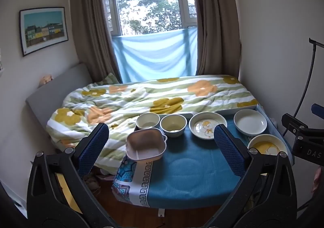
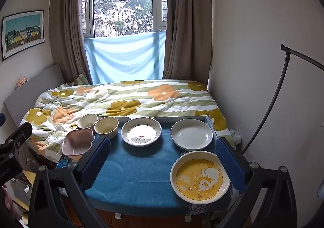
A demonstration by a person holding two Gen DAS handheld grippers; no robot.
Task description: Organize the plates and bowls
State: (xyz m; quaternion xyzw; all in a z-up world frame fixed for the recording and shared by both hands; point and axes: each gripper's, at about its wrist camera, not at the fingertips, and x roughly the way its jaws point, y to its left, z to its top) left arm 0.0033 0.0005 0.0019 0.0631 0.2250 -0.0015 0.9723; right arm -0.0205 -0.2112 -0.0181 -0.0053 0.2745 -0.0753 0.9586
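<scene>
Nearest to us in both wrist views are our own blue, knobbly-textured finger pads on black frames. Our left gripper [image 1: 161, 148] and our right gripper [image 2: 164, 164] both stand with jaws wide apart, clamped on nothing.

Beyond them lies a small table [image 1: 192, 177] covered in a teal, towel-like cloth. On it, along the far edge, we see two round cream bowls: the left cream bowl [image 1: 147, 120] and the right cream bowl [image 1: 173, 124], just beside each other. A pink bowl with a squarish, scalloped rim [image 1: 146, 144] sits at the table's left edge, in front of them and between our left fingers in that view. To the right come a shallow white plate with a duck drawing [image 1: 207, 124], then a plain white plate [image 1: 250, 122], both glossy. A yellow cartoon plate [image 2: 199, 176] rests at the near right corner, just inside our right gripper's right pad; whether they touch, we cannot tell.

Behind the table is a bed with a flowered, striped quilt [image 1: 141, 96].
</scene>
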